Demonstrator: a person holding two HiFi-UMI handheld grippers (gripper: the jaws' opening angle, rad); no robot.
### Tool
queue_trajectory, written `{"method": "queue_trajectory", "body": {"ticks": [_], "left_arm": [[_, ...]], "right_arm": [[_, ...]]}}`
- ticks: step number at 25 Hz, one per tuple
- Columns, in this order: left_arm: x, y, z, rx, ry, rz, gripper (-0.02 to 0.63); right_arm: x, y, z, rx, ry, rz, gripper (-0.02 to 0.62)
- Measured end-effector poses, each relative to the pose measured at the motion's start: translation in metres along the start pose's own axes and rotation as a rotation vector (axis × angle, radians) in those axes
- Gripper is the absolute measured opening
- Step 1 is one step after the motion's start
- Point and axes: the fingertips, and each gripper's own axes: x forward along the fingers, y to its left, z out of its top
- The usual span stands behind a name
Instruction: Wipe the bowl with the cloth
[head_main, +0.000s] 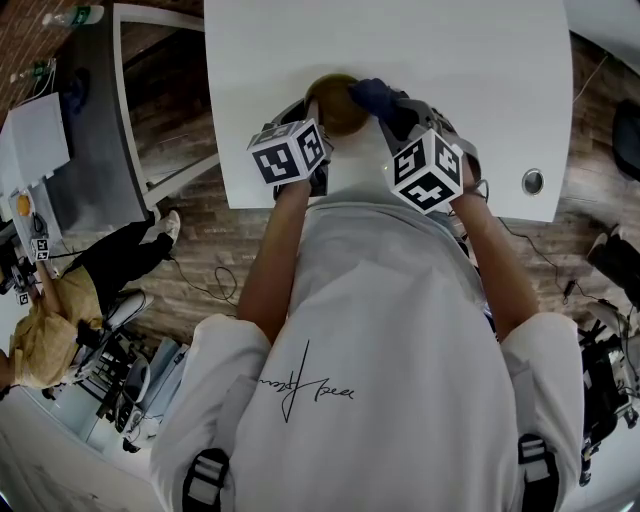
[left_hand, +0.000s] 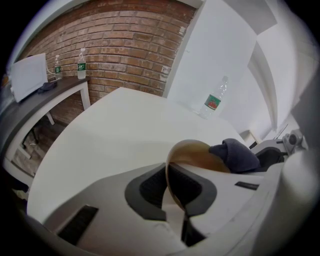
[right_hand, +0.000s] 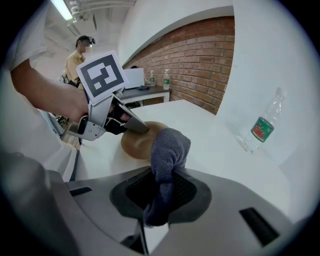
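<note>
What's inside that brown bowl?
No food shows in the bowl. One jaw of the left gripper reaches over its rim, and the blue cloth in the right gripper covers part of the inside, hiding whatever lies beneath.

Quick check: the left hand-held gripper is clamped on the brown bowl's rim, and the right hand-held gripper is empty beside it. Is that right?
Not quite. The right hand-held gripper is not empty: its jaws are shut on the dark cloth, as the right gripper view shows. The rest stands: the left hand-held gripper is clamped on the rim of the brown bowl.
</note>
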Motion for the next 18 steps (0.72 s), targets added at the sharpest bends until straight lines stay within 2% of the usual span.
{"method": "queue_trajectory", "body": {"ticks": [18], "left_arm": [[-0.004,-0.003,-0.002,0.002,-0.004,0.004,0.008]], "right_arm": [[-0.009,0.018,-0.009,0.043,0.015,0.023,0.055]]}}
